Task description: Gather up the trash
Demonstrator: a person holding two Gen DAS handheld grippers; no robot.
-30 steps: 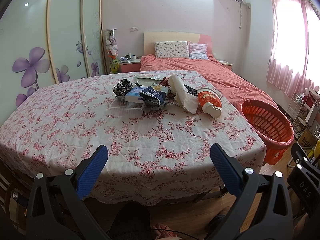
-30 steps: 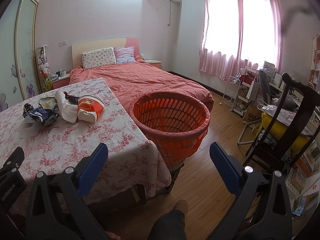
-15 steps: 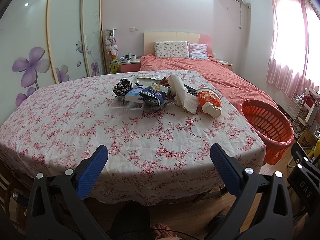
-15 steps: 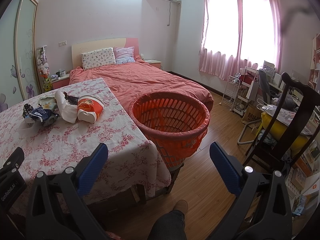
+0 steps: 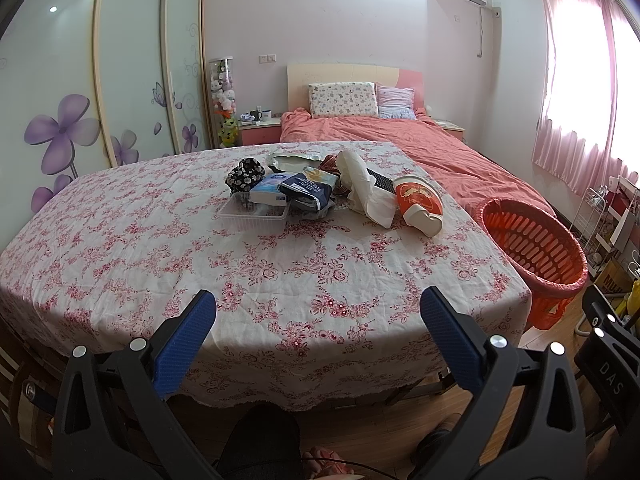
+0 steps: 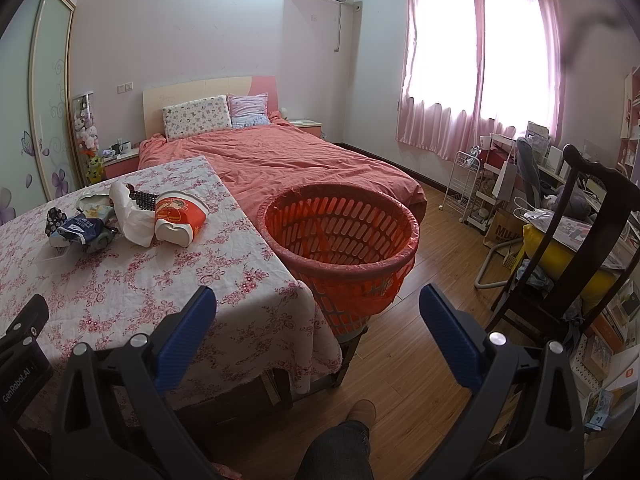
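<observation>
Nothing moved; trash pile (image 5: 320, 192) well beyond left hand-held gripper (image 5: 318, 322).

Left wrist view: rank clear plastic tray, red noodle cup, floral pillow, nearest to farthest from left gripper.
From the left gripper, jaws open:
1. Clear plastic tray, mid-table, left of the trash pile.
2. Red noodle cup, on its side, right end of the pile; only slightly farther.
3. Floral pillow, at the bed's headboard.

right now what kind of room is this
A home bedroom, most likely. A bed with pillows stands against the far wall, sliding wardrobe doors line one side, and pink curtains cover the window. A cloth-covered table holds the trash, beside an orange basket.
</observation>
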